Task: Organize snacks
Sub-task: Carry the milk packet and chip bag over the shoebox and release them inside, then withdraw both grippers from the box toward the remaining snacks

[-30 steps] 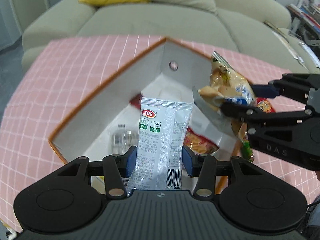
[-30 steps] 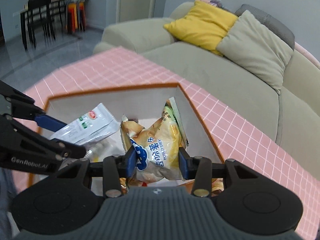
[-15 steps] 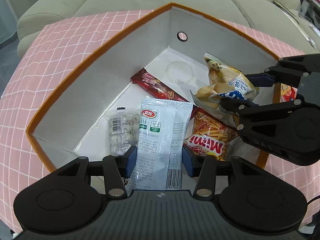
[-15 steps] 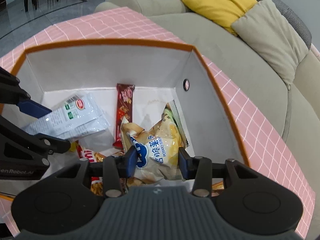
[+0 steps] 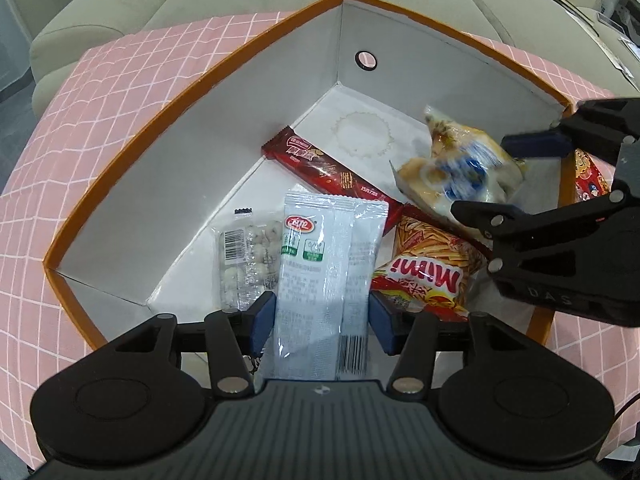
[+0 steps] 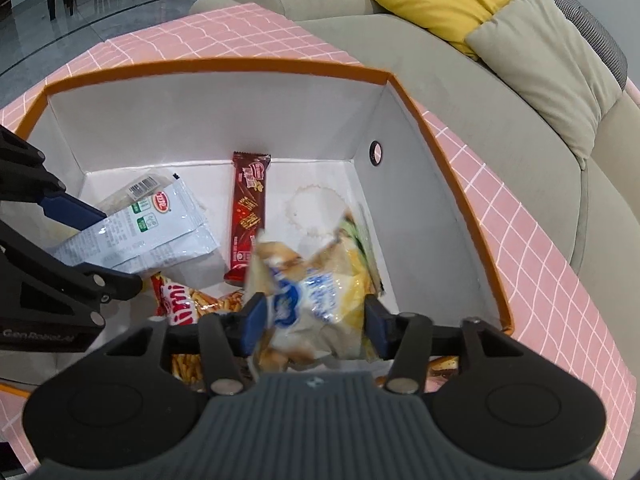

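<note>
While both grippers hang over the open orange-rimmed box [image 5: 132,148], each carries 1 snack, which suggests the packets are being brought inside the walls so that they land on the white floor rather than on the pink checked cloth [image 5: 80,92].

1. Left gripper [image 5: 322,316]: the jaws appear clamped on the lower part of the white sachet [image 5: 324,256]. The blue pads touch both long edges. The sachet stands out forward from the jaws, its red logo toward the far corner, above the clear bag of pale sweets [image 5: 248,256] and beside the red Mimi packet [image 5: 424,268].

2. Right gripper [image 6: 312,320]: the blue pads sit against the sides of the yellow chip bag [image 6: 320,280]. The bag is motion-blurred in both views, so whether the grip is firm or slackening cannot be told; the pads look set wider than on the sachet.

3. Already on the box floor: the brown chocolate bar [image 6: 248,220], lying flat near the far wall, with the Mimi packet partly under the chip bag.

4. Position: both held snacks are inside the box outline and above its floor; their height above it cannot be judged. Another red packet [image 5: 588,176] lies outside the box wall, on the right.

Judgement: the step in hand is depositing both packets; the light, crinkly film may cling to a pad on opening.
</note>
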The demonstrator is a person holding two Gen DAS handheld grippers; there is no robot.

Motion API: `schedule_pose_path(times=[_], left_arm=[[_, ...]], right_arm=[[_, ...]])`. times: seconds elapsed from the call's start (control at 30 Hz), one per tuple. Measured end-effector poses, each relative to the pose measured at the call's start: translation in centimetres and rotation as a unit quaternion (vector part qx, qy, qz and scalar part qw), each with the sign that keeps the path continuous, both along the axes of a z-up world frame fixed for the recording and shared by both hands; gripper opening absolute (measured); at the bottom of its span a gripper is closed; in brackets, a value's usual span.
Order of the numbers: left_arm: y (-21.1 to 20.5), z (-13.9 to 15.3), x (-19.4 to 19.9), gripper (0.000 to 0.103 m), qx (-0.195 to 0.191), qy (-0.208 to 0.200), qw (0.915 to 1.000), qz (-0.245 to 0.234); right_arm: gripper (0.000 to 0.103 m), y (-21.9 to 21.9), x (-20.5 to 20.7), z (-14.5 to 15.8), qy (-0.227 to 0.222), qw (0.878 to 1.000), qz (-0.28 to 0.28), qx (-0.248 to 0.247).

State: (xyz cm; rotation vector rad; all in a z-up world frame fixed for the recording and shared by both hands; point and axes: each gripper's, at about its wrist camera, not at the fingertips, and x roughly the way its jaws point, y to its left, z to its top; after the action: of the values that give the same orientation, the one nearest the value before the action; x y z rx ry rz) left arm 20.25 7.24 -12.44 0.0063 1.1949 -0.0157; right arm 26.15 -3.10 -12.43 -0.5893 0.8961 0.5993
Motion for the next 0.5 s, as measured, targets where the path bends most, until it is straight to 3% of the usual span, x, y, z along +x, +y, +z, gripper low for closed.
schedule_pose_path(times=[0.13, 0.5], left_arm=[[0.3, 0.7, -0.6, 0.076, -0.006, -0.007, 0.9999, 0.004], [0.3, 4.4, -3.1, 0.083, -0.013, -0.064, 0.9976, 0.023]], right_arm=[[0.070, -0.5, -0.5, 0.9, -0.011, 1.000, -0.002, 0.014], [0.082, -2.8, -2.9, 4.3, -0.046, 0.997, -0.032, 0.059]])
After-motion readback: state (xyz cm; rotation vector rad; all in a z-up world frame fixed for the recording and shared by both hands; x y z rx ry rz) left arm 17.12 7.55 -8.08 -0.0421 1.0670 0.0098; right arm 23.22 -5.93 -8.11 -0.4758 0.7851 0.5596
